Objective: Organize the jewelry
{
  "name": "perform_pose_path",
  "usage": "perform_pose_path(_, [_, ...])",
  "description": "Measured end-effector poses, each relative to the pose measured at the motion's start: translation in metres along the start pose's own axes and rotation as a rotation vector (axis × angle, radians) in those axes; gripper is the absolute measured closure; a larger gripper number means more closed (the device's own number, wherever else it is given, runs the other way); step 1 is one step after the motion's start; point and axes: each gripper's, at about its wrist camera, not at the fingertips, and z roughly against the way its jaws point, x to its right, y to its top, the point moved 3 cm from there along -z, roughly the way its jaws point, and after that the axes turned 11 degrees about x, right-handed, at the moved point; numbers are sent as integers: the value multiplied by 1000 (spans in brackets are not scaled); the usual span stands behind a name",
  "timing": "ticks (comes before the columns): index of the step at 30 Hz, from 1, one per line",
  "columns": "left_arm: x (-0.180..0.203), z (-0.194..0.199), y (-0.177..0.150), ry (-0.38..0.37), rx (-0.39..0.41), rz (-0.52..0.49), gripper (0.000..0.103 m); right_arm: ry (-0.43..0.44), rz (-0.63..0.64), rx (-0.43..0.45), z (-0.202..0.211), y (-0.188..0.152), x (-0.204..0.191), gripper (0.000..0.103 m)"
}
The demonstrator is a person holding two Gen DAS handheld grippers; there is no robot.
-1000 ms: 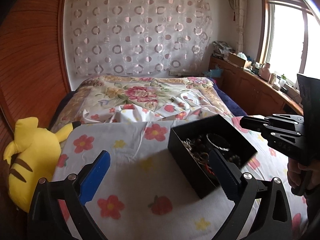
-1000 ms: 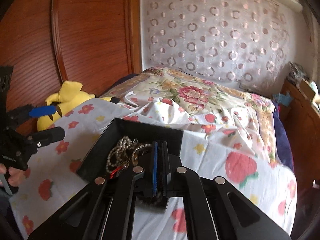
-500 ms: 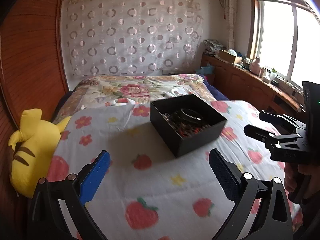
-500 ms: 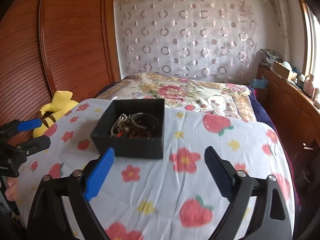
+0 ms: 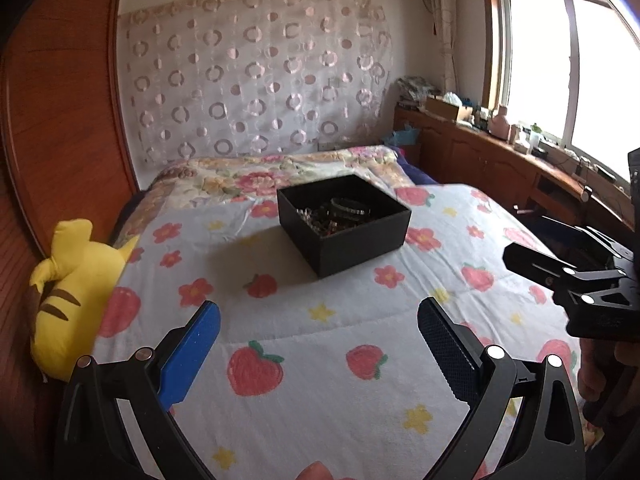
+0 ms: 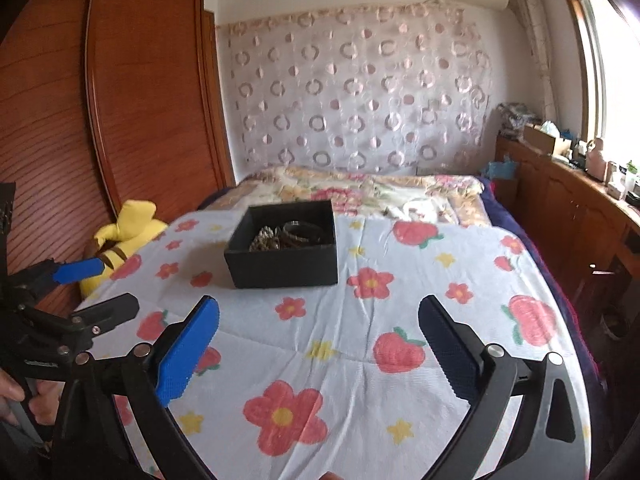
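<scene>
Since a second ago both pairs of tongs have drawn back from the square black cardboard box [image 5: 344, 224] of jewelry, which then sat right at their tips and now lies well ahead of them on the bed. The right tongs, then shut over the box's near wall, have just been opening and stand spread wide with nothing between the jaws.

Left wrist view: the left tongs [image 5: 318, 340] gape wide, blue pad to the left and dark ribbed pad to the right, holding nothing. The box rests ahead of them, slightly right of centre, on the white quilt printed with strawberries and flowers [image 5: 320, 360]. In it lies a tangle of jewelry [image 5: 334, 216]: chains and a dark bangle. Off to the left of the tongs a yellow plush toy with brown stripes [image 5: 68, 296] leans against the wooden wardrobe. At the right edge the right tongs [image 5: 560, 260] come into frame, black and side-on.

Right wrist view: the right tongs [image 6: 318, 340] are wide apart and empty above the quilt [image 6: 360, 340]. The box [image 6: 284, 252] sits ahead, a little left of centre, with beaded chains and bangles [image 6: 284, 236] heaped inside. The left tongs [image 6: 96, 288] reach in from the left edge, jaws parted, just in front of the plush toy [image 6: 128, 228].
</scene>
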Motion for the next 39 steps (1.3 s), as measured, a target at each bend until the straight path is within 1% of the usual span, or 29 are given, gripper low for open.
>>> perform_pose_path(3, [2, 19, 9, 17, 54, 11, 8, -6, -12, 58, 23, 11, -2, 2])
perform_pose_path(6, [6, 34, 16, 21, 87, 18, 8, -17, -19, 105, 43, 20, -3, 2])
perform_pose_path(10, [10, 53, 26, 37, 141, 5, 8, -29, -26, 147, 60, 29, -3, 2])
perform_pose_path(14, [11, 61, 30, 51, 158, 5, 8, -45, -20, 177, 70, 32, -4, 2])
perform_pose_path(23, [10, 63, 29, 50, 153, 21, 8, -48, -21, 179, 74, 29, -5, 2])
perform_pose_path(39, [5, 65, 28, 54, 170, 35, 8, -48, -20, 172, 71, 26, -6, 2])
